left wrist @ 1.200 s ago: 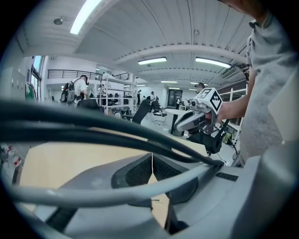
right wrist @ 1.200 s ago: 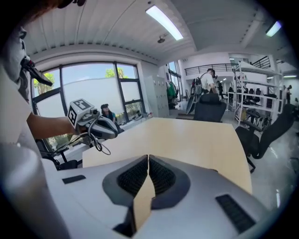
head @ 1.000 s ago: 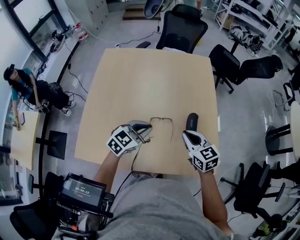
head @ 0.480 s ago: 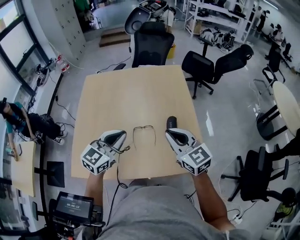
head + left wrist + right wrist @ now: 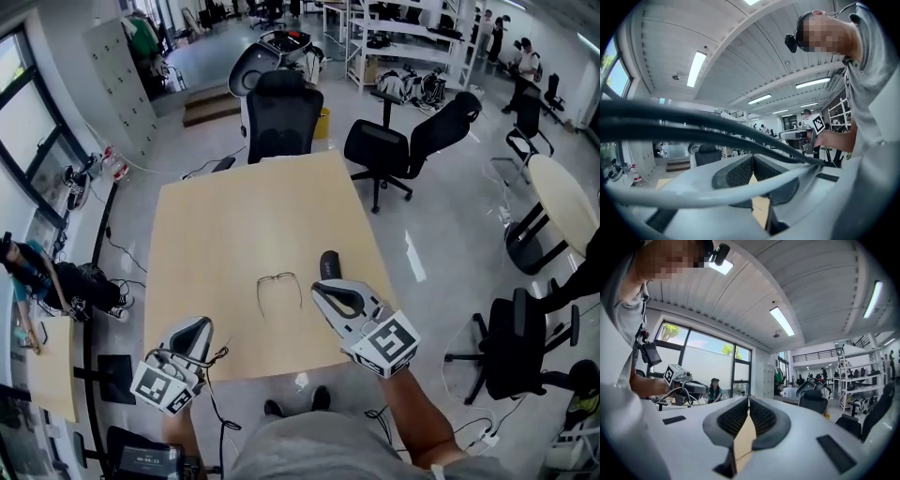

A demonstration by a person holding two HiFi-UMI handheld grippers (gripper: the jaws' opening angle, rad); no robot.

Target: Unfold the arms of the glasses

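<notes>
Thin wire-frame glasses [image 5: 278,287] lie on the tan table [image 5: 234,225] with both arms spread out toward me. A black glasses case [image 5: 329,262] rests just right of them. My right gripper [image 5: 317,287] hovers close to the glasses' right arm, jaws shut and empty. My left gripper [image 5: 201,324] is shut too, low at the table's near edge and well clear of the glasses. In the left gripper view the jaws [image 5: 752,162] meet with nothing between them. The right gripper view shows the same [image 5: 748,401]. Neither gripper view shows the glasses.
Black office chairs [image 5: 282,106] [image 5: 413,141] stand beyond the table's far edge. A round table [image 5: 566,202] is at the right. A person [image 5: 37,272] sits on the floor at the left. Cables hang from the left gripper.
Both grippers have pulled back from the glasses toward me, the left one furthest, down to the table's near edge. The glasses stay on the table. The head view has risen.
</notes>
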